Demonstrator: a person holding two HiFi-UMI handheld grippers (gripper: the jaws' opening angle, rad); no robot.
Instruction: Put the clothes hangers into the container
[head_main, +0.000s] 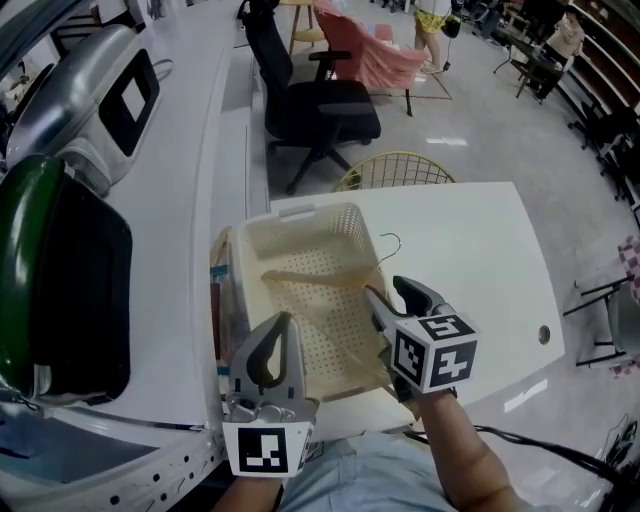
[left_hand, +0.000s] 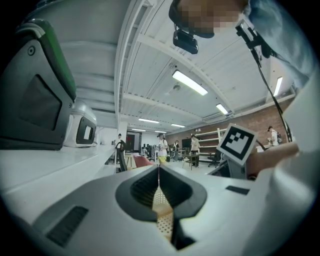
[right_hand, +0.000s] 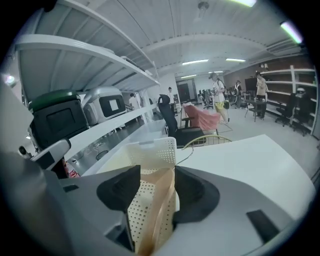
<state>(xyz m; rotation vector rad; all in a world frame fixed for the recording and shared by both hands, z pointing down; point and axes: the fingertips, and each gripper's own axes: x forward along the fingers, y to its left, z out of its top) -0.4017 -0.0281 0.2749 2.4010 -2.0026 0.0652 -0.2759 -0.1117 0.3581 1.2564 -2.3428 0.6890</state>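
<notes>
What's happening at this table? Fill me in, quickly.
A person with a handheld gripper in each hand is loading a wooden clothes hanger into the cream perforated basket on the white table. The hanger lies inside the basket. The right gripper is over it, jaws apart, with the hanger's arm running between them. The left gripper is shut at the basket's near left corner.

Left tool (head_main: 284, 320) level, jaws together; right tool (head_main: 383, 287) tilted downward, jaws apart.

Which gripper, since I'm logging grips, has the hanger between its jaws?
The right gripper: the hanger runs between its jaws; the left gripper is shut, empty.
</notes>
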